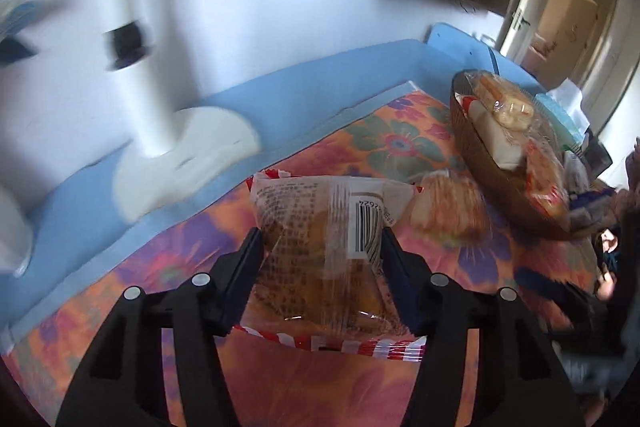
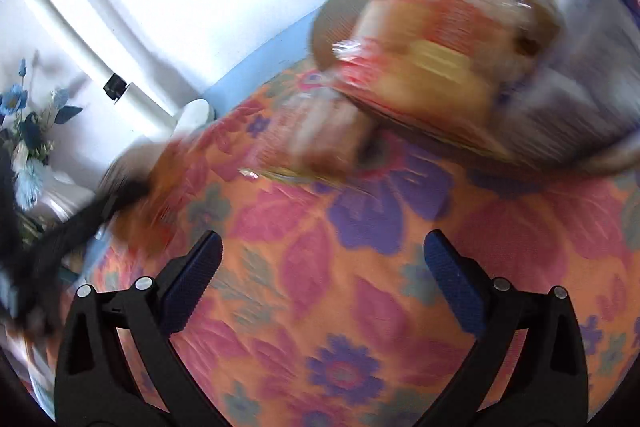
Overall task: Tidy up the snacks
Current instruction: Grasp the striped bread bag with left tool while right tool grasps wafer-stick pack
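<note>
1. My left claw (image 1: 322,247) is clamped on a clear snack packet (image 1: 320,247), barcode side up, held above the flowered cloth (image 1: 400,143).
2. My right claw (image 2: 322,267) stands wide apart with nothing between its pads, over the same cloth.
3. A brown basket (image 1: 500,187) of wrapped snacks sits on the cloth ahead to the right; another packet (image 1: 448,207) lies just beside it.

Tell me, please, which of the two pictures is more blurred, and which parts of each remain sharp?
The right wrist view is more blurred: the basket and its snacks smear, while the open right gripper stays crisp. In the left wrist view the snack packet pinched in the left gripper is sharp enough to show its barcode; the wall and the white object streak. Both views bend straight edges.
</note>
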Motion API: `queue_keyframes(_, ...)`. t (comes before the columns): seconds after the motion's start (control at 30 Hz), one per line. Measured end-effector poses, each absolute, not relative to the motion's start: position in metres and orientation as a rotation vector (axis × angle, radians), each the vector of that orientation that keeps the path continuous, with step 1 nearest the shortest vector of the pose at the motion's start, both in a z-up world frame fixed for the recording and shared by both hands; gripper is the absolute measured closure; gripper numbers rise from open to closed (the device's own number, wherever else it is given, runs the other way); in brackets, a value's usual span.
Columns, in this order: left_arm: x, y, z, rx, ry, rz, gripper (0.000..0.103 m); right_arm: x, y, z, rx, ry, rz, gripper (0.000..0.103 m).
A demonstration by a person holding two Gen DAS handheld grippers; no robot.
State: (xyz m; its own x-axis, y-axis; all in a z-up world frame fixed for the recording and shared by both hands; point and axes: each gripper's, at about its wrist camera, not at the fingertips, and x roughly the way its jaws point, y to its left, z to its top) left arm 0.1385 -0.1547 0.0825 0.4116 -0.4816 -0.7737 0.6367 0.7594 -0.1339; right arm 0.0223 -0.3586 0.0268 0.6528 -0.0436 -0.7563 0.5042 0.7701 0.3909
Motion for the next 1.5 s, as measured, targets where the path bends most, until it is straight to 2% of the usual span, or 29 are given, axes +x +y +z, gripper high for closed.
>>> queue_keyframes(0.3, 0.078, -0.042, 0.054, 0.082, 0.925, -0.497, 0.043, 0.085, -0.355, 0.017, 0.588, 0.774, -0.554, 0.005)
queue_keyframes(0.33, 0.075, -0.039, 0.051, 0.061, 0.904, -0.499, 0.042, 0.087, -0.355, 0.017, 0.563, 0.777, -0.567, 0.011)
queue_keyframes(0.37, 0.071, -0.036, 0.050, 0.042, 0.871, -0.505, 0.042, 0.085, -0.354, 0.019, 0.543, 0.767, -0.567, 0.028)
queue_keyframes(0.43, 0.067, -0.036, 0.047, 0.046, 0.817, -0.499, 0.039, 0.080, -0.349, 0.020, 0.531, 0.761, -0.533, 0.033)
queue_keyframes(0.63, 0.060, -0.057, 0.044, 0.131, 0.771, -0.492, 0.036, 0.030, -0.294, 0.032, 0.369, 0.780, -0.188, 0.035)
queue_keyframes(0.77, 0.055, -0.061, 0.043, 0.167, 0.756, -0.483, 0.033, -0.008, -0.247, 0.039, -0.042, 0.739, -0.061, 0.035)
queue_keyframes(0.9, 0.057, -0.061, 0.042, 0.167, 0.763, -0.480, 0.030, -0.017, -0.262, 0.023, 0.004, 0.807, -0.022, 0.038)
queue_keyframes(1.0, 0.057, -0.062, 0.040, 0.173, 0.767, -0.469, 0.027, -0.012, -0.291, 0.022, 0.142, 0.834, 0.009, 0.034)
queue_keyframes(1.03, 0.057, -0.063, 0.040, 0.175, 0.766, -0.467, 0.027, -0.010, -0.299, 0.020, 0.188, 0.859, 0.017, 0.030)
queue_keyframes(1.07, 0.056, -0.064, 0.039, 0.179, 0.767, -0.463, 0.026, -0.009, -0.307, 0.017, 0.226, 0.881, 0.005, 0.020)
queue_keyframes(1.1, 0.056, -0.064, 0.039, 0.183, 0.766, -0.461, 0.026, -0.006, -0.305, 0.020, 0.242, 0.879, -0.001, 0.017)
queue_keyframes(1.23, 0.056, -0.068, 0.037, 0.203, 0.776, -0.455, 0.019, -0.002, -0.300, 0.024, 0.240, 0.826, -0.004, 0.017)
queue_keyframes(1.3, 0.058, -0.069, 0.035, 0.208, 0.794, -0.452, 0.015, -0.008, -0.292, 0.028, 0.200, 0.811, -0.002, 0.012)
queue_keyframes(1.5, 0.062, -0.066, 0.033, 0.190, 0.817, -0.440, 0.014, -0.008, -0.289, 0.027, 0.181, 0.820, -0.015, 0.007)
